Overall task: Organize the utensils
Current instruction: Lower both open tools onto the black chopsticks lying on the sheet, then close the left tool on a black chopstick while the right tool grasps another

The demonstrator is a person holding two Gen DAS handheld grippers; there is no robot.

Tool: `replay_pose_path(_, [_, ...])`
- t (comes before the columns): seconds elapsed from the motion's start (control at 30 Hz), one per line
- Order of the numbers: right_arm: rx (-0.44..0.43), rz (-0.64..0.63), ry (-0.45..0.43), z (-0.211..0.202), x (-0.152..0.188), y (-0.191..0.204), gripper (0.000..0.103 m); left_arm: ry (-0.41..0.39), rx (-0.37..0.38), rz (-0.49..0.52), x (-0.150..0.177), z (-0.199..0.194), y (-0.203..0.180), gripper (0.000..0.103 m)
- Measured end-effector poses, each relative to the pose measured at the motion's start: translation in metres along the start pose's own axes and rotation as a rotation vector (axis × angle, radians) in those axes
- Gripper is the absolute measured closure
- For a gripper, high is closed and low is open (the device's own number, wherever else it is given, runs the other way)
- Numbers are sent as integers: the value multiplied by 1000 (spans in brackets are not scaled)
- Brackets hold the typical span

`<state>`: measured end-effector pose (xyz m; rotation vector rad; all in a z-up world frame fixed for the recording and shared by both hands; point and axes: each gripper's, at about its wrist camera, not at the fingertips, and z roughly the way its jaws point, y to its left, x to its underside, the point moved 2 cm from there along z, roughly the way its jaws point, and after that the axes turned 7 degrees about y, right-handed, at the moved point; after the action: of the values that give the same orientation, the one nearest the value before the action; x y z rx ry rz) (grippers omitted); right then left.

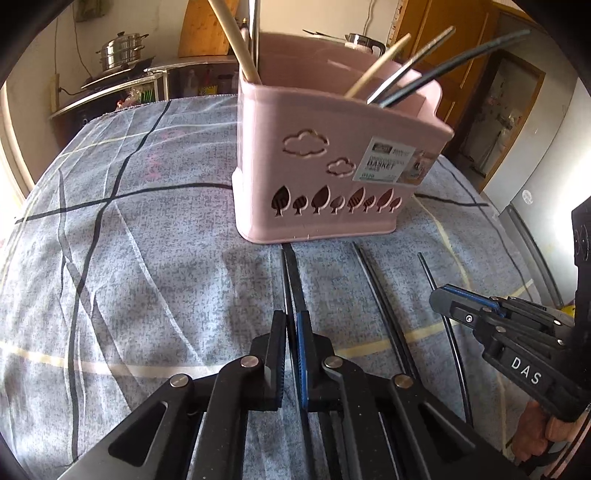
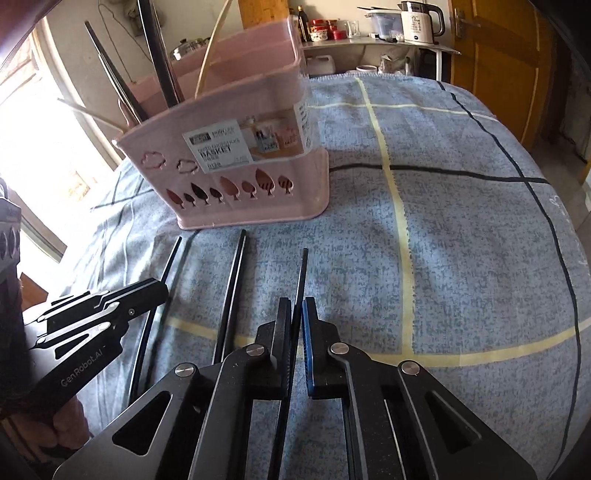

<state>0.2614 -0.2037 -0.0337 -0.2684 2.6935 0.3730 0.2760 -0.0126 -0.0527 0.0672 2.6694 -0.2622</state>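
Observation:
A pink utensil basket point(image 1: 332, 155) stands on the blue-grey cloth and holds several chopsticks and a wooden handle; it also shows in the right wrist view point(image 2: 243, 162). My left gripper point(image 1: 291, 332) is shut on a black chopstick point(image 1: 293, 273) that points toward the basket. My right gripper point(image 2: 297, 317) is shut on another black chopstick point(image 2: 302, 273). A pair of black chopsticks point(image 2: 232, 280) lies between them on the cloth. The right gripper shows in the left wrist view point(image 1: 443, 301), and the left gripper shows in the right wrist view point(image 2: 159, 291).
The table is covered by a blue-grey checked cloth point(image 2: 461, 240). A shelf with a steel pot point(image 1: 120, 51) stands behind on the left. A counter with a white kettle point(image 2: 419, 20) and a wooden door point(image 2: 495, 62) lie behind on the right.

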Motion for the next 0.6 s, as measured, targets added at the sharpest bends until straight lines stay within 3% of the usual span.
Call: replay_pose_path(0.6, [-63, -38, -233, -106, -22, 18, 98, -209, 46, 36, -24, -110, -8, 99])
